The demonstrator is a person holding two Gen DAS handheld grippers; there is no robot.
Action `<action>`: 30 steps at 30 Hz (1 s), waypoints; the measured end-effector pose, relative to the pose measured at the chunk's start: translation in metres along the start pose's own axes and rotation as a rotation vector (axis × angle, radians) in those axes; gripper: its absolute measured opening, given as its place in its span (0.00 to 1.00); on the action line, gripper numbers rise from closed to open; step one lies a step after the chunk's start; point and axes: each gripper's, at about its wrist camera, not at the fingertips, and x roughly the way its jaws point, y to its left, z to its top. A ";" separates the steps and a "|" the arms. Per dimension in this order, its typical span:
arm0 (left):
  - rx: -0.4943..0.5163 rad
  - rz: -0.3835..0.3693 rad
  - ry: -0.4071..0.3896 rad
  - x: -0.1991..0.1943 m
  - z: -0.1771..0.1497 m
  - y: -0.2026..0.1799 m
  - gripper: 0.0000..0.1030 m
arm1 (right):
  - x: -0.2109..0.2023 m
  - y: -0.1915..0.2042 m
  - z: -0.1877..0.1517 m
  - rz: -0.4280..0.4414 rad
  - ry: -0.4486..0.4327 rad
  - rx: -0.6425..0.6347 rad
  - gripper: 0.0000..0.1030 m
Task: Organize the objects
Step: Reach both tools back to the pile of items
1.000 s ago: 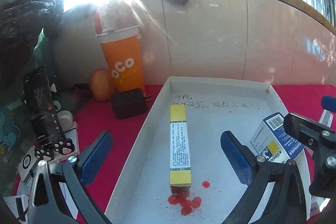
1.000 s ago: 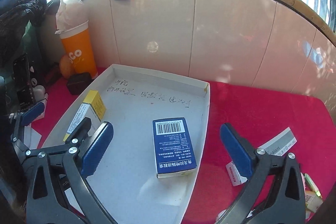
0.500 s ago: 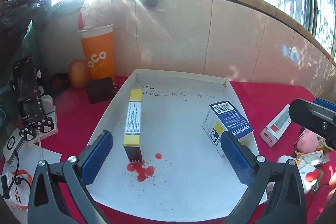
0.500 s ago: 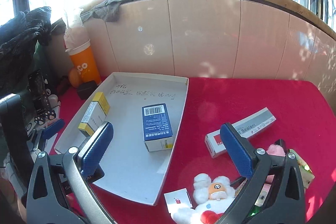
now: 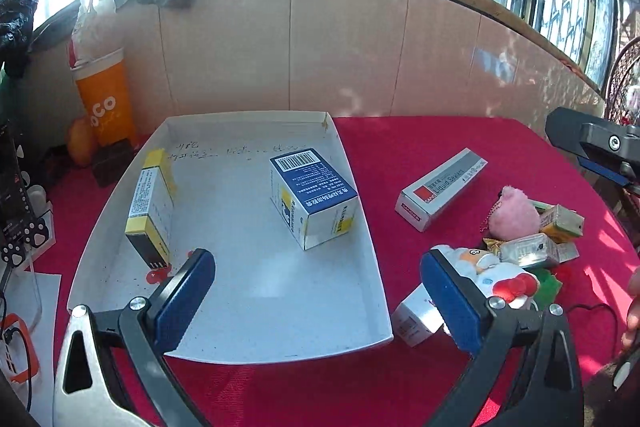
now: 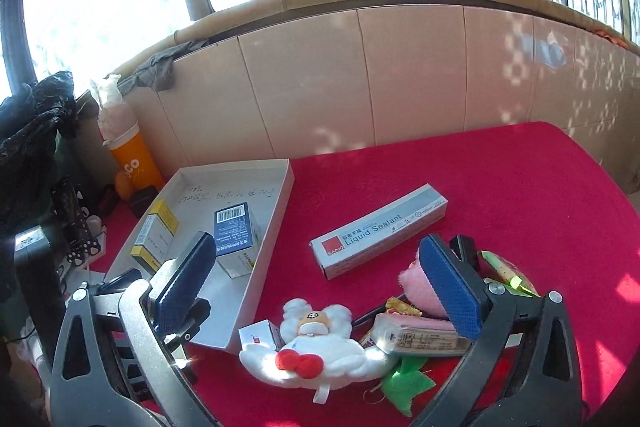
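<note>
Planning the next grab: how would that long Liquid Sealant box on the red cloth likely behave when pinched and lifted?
The Liquid Sealant box looks like thin cardboard, so probably stiff along its length but crushable under a hard squeeze. It lies flat with square edges, so it should not roll. Being long, it may droop or swing if held near one end; a mid-length grip seems safer.

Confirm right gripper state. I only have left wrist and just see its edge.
Observer: Right gripper is wide open, nothing between its fingers.
Operator: Anything near the white plush that I can't see?
Observer: A small metal ring lies on the red cloth in front of it, beside a green felt piece.
</note>
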 end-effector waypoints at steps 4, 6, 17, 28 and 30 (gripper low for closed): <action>0.007 -0.074 0.011 -0.004 -0.006 -0.013 1.00 | -0.015 -0.042 -0.002 -0.074 -0.044 0.057 1.00; 0.029 -0.094 0.014 -0.004 -0.010 -0.021 1.00 | -0.024 -0.070 -0.003 -0.113 -0.057 0.107 1.00; 0.230 -0.214 0.071 0.005 -0.032 -0.080 1.00 | -0.033 -0.183 -0.042 -0.167 0.020 0.272 1.00; 0.339 -0.293 0.130 0.007 -0.050 -0.123 1.00 | -0.015 -0.151 -0.053 -0.024 0.023 0.040 0.99; 0.342 -0.311 0.151 0.009 -0.054 -0.127 1.00 | -0.006 -0.142 -0.055 -0.041 0.029 -0.031 0.96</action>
